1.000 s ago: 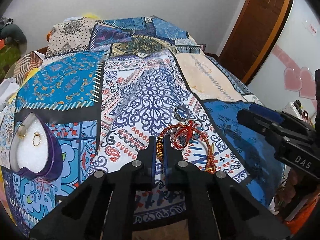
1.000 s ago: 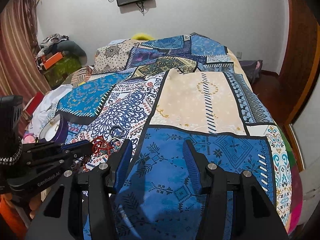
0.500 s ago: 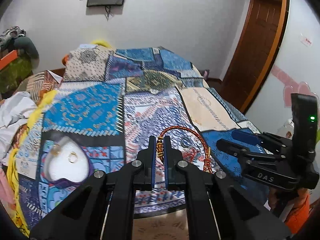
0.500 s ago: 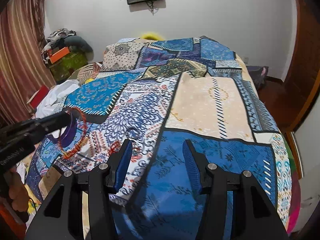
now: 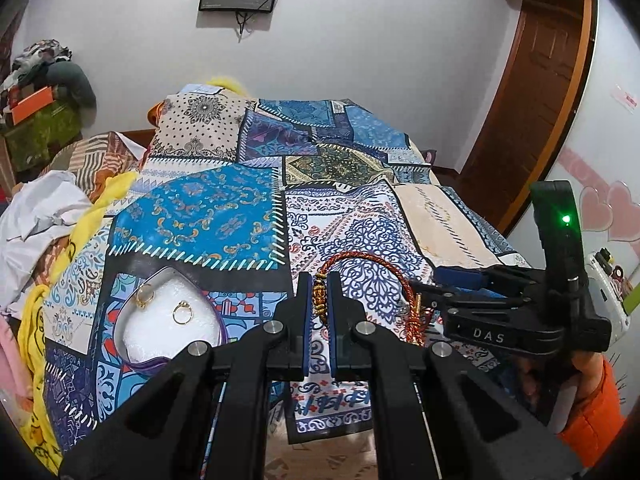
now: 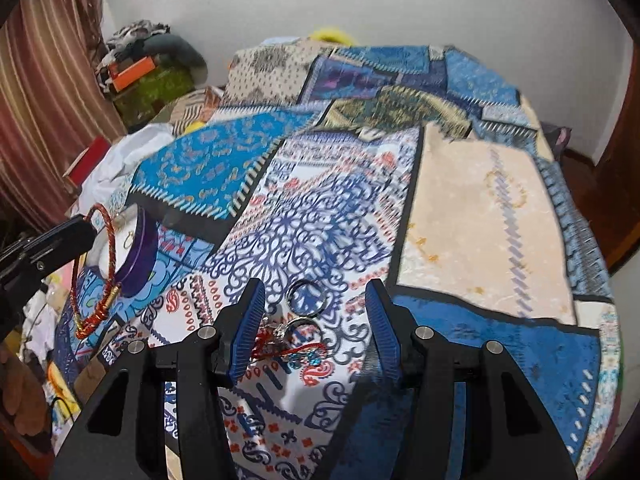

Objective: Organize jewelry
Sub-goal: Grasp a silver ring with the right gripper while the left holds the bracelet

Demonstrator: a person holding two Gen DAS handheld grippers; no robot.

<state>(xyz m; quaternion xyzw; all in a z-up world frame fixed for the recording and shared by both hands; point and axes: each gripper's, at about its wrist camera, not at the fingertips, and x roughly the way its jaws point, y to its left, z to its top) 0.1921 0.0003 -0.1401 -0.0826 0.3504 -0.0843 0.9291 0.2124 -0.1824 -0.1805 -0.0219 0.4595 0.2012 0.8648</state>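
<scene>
Lifted off the bed (image 5: 224,208) since a second ago, the red cord bracelet (image 5: 372,258) now hangs clenched in the left gripper (image 5: 319,286) fingers, near the heart-shaped box (image 5: 132,354) holding two gold rings (image 5: 182,314). Right gripper (image 6: 316,308) fingers stand released, empty, over a metal ring (image 6: 306,298) and a tangled trinket (image 6: 288,346).

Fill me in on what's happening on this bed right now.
A person is sorting jewelry with a handheld gripper in each hand. The left gripper is shut on a red braided bracelet, held above the bedspread near a heart-shaped box holding two gold rings. The right gripper hangs open over a silver ring and tangled jewelry.
</scene>
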